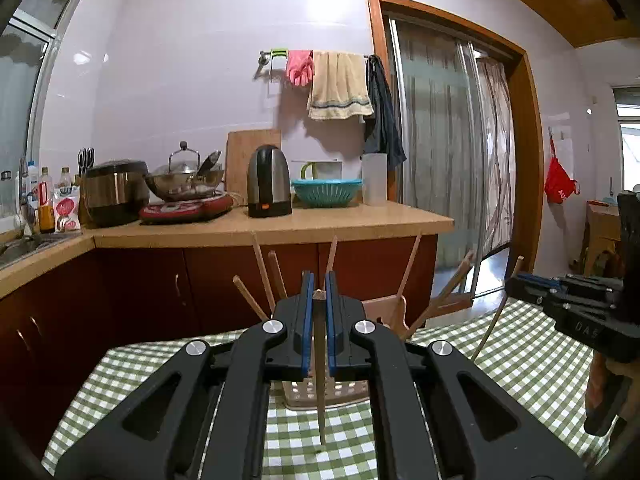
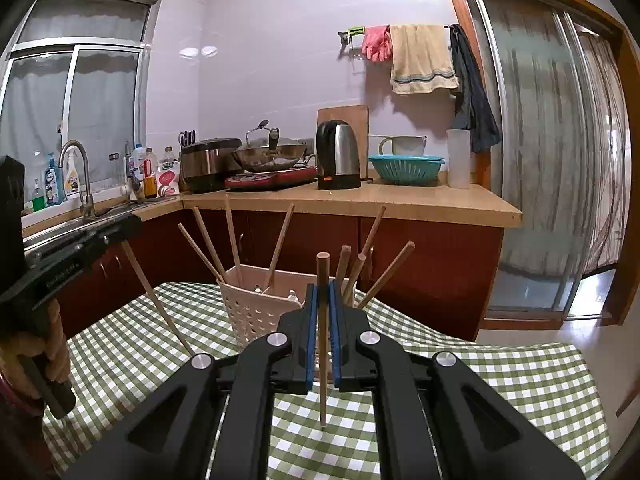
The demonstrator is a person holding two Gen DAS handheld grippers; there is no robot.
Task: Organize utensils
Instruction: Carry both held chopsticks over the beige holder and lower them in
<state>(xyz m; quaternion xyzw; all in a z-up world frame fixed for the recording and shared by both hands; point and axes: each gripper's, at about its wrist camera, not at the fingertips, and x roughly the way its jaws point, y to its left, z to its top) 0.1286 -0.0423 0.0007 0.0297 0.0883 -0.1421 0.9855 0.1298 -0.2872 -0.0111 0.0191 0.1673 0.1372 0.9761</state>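
Observation:
My left gripper (image 1: 319, 294) is shut on a wooden chopstick (image 1: 320, 392) that hangs upright, its thin tip just above the checked tablecloth (image 1: 120, 384). My right gripper (image 2: 323, 294) is shut on another chopstick (image 2: 323, 360), also upright, its tip over the cloth. Just beyond both stands a beige perforated utensil basket (image 2: 256, 312) holding several chopsticks that fan outward. In the left wrist view only the basket's base (image 1: 324, 394) shows under the fingers. The left gripper also appears at the left edge of the right wrist view (image 2: 124, 232), holding its slanted chopstick (image 2: 160, 304).
A person's hand (image 2: 48, 344) grips the left tool's handle. Behind the table runs a kitchen counter (image 2: 400, 200) with a kettle (image 2: 338, 156), wok, rice cooker and teal colander (image 2: 406, 168). A sink and tap (image 2: 76, 176) lie at left, a sliding door (image 2: 552, 160) at right.

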